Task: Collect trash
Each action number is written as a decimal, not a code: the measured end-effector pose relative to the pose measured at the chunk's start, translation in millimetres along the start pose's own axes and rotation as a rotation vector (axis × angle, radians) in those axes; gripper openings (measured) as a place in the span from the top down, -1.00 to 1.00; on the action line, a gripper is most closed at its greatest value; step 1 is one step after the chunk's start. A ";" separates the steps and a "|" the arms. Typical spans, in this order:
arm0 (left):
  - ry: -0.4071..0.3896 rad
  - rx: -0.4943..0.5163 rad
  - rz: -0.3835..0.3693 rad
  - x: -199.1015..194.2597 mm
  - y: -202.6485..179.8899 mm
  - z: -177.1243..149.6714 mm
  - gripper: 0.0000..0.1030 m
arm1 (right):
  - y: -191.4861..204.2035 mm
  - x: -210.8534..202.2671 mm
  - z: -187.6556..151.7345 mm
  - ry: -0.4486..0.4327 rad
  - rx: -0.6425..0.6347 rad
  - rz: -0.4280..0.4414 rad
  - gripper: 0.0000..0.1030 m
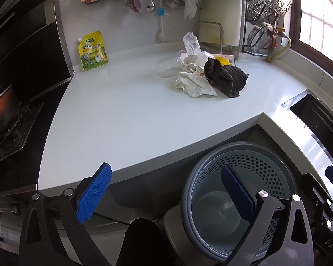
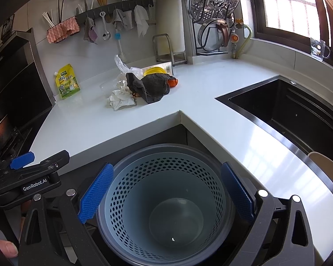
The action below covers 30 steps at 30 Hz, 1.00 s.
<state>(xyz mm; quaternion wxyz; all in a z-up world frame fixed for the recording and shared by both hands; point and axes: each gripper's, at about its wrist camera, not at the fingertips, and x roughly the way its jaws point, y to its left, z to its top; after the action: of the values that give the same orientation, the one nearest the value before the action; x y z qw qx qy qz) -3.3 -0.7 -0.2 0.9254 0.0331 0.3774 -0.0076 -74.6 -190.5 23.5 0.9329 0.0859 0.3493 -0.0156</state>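
Note:
A heap of trash lies on the white counter (image 1: 122,115): crumpled white paper (image 1: 194,85), a dark grey rag (image 1: 227,77), a clear plastic cup (image 1: 166,65) and a clear plastic bag (image 1: 191,42). The right wrist view shows the same rag (image 2: 153,86), the paper (image 2: 119,99) and an orange scrap (image 2: 173,82). A grey perforated bin (image 2: 164,199) stands on the floor below the counter's inner corner, nearly empty. My left gripper (image 1: 166,196) is open near the counter edge, beside the bin (image 1: 237,199). My right gripper (image 2: 166,196) is open above the bin, holding nothing.
A yellow-green pouch (image 1: 93,51) leans on the back wall by the black stove (image 1: 17,93). A black sink (image 2: 295,110) is sunk into the counter at right. Cloths and a spoon hang from a rail (image 2: 119,6); a rack of steel lids (image 2: 215,11) stands in the corner.

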 end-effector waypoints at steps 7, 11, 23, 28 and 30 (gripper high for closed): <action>0.000 -0.001 -0.002 0.1 0.5 -0.4 -0.88 | -0.2 0.0 0.5 0.001 0.000 0.000 -0.80; -0.001 -0.001 -0.002 0.5 0.5 -0.3 -0.88 | 0.2 0.0 0.1 0.000 0.001 0.001 -0.80; 0.002 0.000 -0.002 1.3 0.8 -1.0 -0.88 | 0.9 0.3 -0.9 0.002 0.003 0.002 -0.80; 0.004 0.000 -0.004 1.7 0.6 -1.2 -0.88 | 1.3 1.0 -1.0 0.004 0.004 0.003 -0.80; 0.008 0.000 -0.005 2.7 0.6 -1.3 -0.88 | 2.1 0.7 -1.0 0.003 0.004 0.004 -0.80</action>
<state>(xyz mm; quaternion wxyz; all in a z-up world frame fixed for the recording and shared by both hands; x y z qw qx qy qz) -2.3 0.0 -3.0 0.9239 0.0320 0.3812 -0.0099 -74.6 -188.2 22.6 0.9323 0.0886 0.3505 -0.0144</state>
